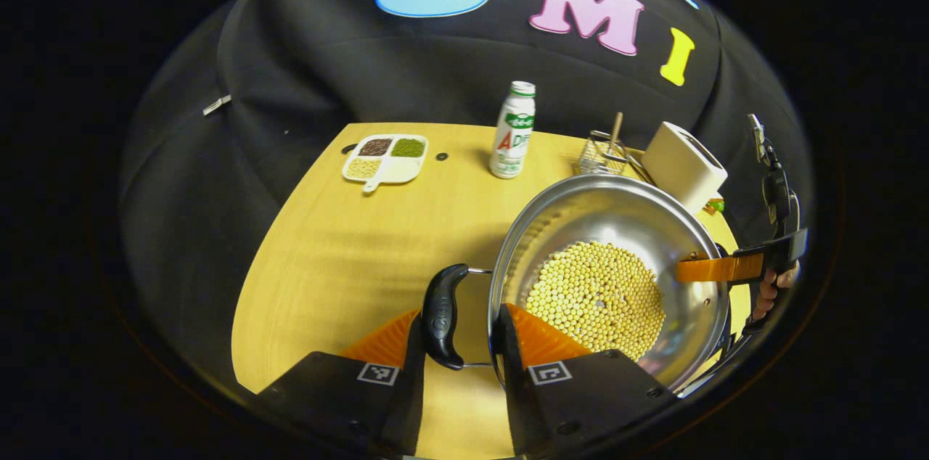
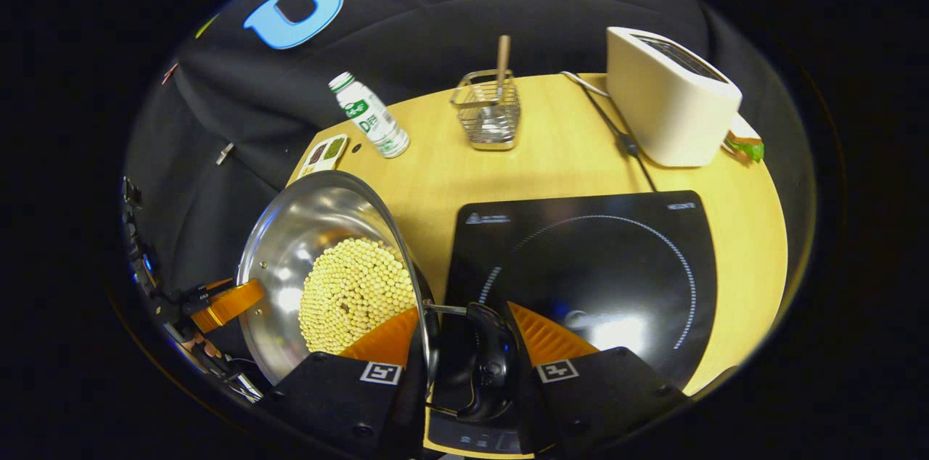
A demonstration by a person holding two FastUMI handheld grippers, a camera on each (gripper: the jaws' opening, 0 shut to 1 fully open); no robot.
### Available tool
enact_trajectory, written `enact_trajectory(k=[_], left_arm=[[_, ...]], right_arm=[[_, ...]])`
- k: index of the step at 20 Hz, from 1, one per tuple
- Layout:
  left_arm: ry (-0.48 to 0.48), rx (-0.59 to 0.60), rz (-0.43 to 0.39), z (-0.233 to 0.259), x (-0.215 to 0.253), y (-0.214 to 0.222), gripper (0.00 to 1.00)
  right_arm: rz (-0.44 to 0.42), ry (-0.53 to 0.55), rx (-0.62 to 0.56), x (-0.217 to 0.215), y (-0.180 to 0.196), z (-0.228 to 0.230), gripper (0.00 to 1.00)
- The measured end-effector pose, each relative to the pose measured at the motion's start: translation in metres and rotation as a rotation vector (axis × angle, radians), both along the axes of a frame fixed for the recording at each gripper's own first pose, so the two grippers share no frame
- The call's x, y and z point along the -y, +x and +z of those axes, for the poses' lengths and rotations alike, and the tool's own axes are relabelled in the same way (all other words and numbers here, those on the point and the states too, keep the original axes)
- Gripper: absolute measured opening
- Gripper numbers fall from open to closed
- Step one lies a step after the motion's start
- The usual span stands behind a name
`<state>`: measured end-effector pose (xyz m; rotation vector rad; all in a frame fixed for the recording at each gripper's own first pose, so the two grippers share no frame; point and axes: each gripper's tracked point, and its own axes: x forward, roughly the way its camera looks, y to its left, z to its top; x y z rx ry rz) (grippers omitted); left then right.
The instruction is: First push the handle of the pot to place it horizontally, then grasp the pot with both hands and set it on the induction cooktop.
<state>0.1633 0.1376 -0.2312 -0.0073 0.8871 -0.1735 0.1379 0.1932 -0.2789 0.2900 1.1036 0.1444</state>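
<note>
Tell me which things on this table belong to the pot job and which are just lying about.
Part of the job:
- pot holding yellow beans
- its black side handles
- induction cooktop
- left tongs and right tongs, one at each handle

Just lying about:
- toaster
- drink bottle
- wire basket
- divided dish of grains

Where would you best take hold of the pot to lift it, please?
By its two black side handles, one gripper from each side. The pot is wide, round and holds beans, so a smooth rim would likely slip or tip; the handles stick out level on opposite sides. The left gripper and right gripper already straddle one each.
</note>
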Motion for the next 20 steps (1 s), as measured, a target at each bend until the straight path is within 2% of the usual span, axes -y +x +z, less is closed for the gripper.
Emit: enact_trajectory(k=[5,6,7,11,20], left_arm=[[-0.003,-0.002,-0.070,0.002,0.070,0.002,0.50],[-0.005,-0.008,-0.082,0.000,0.079,0.001,0.50],[-0.009,-0.011,-0.094,-0.003,0.092,0.002,0.49],[-0.021,-0.026,-0.134,-0.009,0.136,0.004,0.49],[-0.022,-0.042,-0.184,-0.019,0.194,0.006,0.50]], right_arm=[[-0.066,-0.008,-0.010,0.070,-0.011,0.002,0.52],[-0.078,-0.012,-0.012,0.083,-0.013,0.001,0.48],[-0.086,-0.018,-0.013,0.096,-0.015,0.000,0.52],[-0.117,-0.034,-0.019,0.141,-0.021,-0.003,0.52],[-0.162,-0.038,-0.038,0.199,-0.030,-0.011,0.52]])
